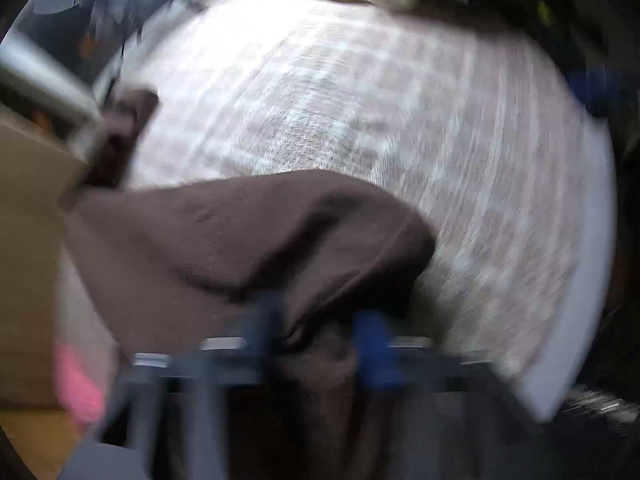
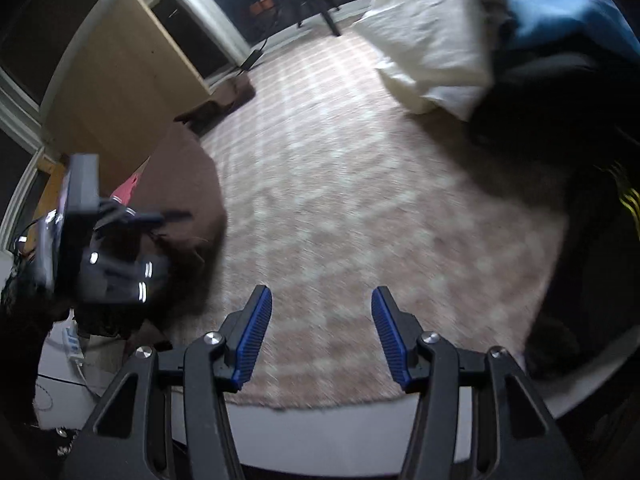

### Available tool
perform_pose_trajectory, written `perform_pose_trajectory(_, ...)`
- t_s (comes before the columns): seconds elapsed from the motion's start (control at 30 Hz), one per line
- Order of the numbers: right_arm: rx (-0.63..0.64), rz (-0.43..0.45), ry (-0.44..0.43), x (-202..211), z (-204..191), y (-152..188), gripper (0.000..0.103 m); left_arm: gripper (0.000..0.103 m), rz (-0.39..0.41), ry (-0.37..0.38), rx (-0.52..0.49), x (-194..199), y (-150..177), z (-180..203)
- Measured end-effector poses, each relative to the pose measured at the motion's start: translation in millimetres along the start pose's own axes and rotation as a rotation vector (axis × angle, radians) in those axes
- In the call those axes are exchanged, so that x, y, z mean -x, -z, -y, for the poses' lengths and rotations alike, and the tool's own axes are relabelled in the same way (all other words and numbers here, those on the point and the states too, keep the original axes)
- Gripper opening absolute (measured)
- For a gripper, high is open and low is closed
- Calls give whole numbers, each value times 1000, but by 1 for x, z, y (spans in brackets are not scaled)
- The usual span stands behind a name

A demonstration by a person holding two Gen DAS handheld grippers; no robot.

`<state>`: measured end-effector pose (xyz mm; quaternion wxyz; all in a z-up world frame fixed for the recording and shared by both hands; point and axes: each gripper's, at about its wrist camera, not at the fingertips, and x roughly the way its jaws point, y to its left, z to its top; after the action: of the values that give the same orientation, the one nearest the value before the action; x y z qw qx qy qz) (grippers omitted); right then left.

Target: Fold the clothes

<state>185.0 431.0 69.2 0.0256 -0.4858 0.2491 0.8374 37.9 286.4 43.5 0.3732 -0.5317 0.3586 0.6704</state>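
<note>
While the brown garment (image 1: pixel 224 240) bunched up between the blue fingers of the left gripper (image 1: pixel 320 344), we saw those jaws drawn narrow and pinching a fold of it, though the left wrist view was heavily blurred. It was plain dark brown cloth, rumpled into a soft hump, and it lay at the edge of the pink checked rug (image 1: pixel 360 112), partly on it. Over that same rug the right gripper (image 2: pixel 322 336) hung with its jaws standing moderately apart and nothing between them, well away from the garment. At the far side of the rug we saw a heap of cream-white cloth (image 2: pixel 432 44). Beside the rug, next to the garment, stood a tan cabinet (image 2: pixel 120 80).
</note>
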Motion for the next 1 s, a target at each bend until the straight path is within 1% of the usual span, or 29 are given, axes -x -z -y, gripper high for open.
perform_pose_trajectory(0.03,-9,6,0,3,2,2,51,9,15,59,74,7,0,-17)
perform_pose_trajectory(0.1,-12,9,-15,5,2,2,51,9,99,84,183,38,10,-53)
perform_pose_trajectory(0.13,-6,7,-26,5,-1,1,51,9,158,50,250,61,23,-76)
perform_pose_trajectory(0.23,65,-16,-59,-10,-28,-8,51,9,289,-8,441,112,67,-129)
perform_pose_trajectory(0.3,133,-34,-93,-25,-57,-16,51,9,346,-72,554,142,110,-159)
perform_pose_trajectory(0.37,221,-58,-138,-44,-94,-23,51,7,371,-138,640,160,152,-175)
perform_pose_trajectory(0.4,265,-70,-160,-53,-112,-26,51,3,384,-168,687,169,176,-182)
perform_pose_trajectory(0.43,300,-81,-176,-60,-127,-28,51,0,396,-182,737,174,199,-191)
perform_pose_trajectory(0.47,339,-98,-201,-70,-145,-29,51,0,406,-196,785,179,221,-199)
perform_pose_trajectory(0.53,400,-137,-258,-91,-180,-30,51,0,416,-213,860,185,257,-208)
perform_pose_trajectory(0.6,447,-172,-331,-112,-212,-30,52,0,422,-184,917,182,280,-214)
perform_pose_trajectory(0.63,475,-182,-352,-123,-227,-30,52,0,411,-173,911,180,285,-211)
perform_pose_trajectory(0.67,503,-187,-354,-135,-242,-30,52,0,399,-178,891,177,282,-206)
perform_pose_trajectory(0.7,532,-188,-350,-148,-255,-31,52,0,388,-181,869,174,279,-201)
perform_pose_trajectory(0.73,555,-173,-323,-160,-266,-31,52,0,381,-167,846,170,276,-195)
perform_pose_trajectory(0.77,559,-155,-302,-167,-271,-32,45,2,375,-143,824,165,272,-189)
perform_pose_trajectory(0.83,541,-128,-317,-167,-274,-36,14,4,372,-123,794,160,263,-182)
perform_pose_trajectory(0.93,534,7,-317,-122,-268,-53,12,4,366,-96,744,150,247,-172)
perform_pose_trajectory(1.0,606,134,-268,-68,-271,-70,12,4,357,-74,719,143,238,-166)
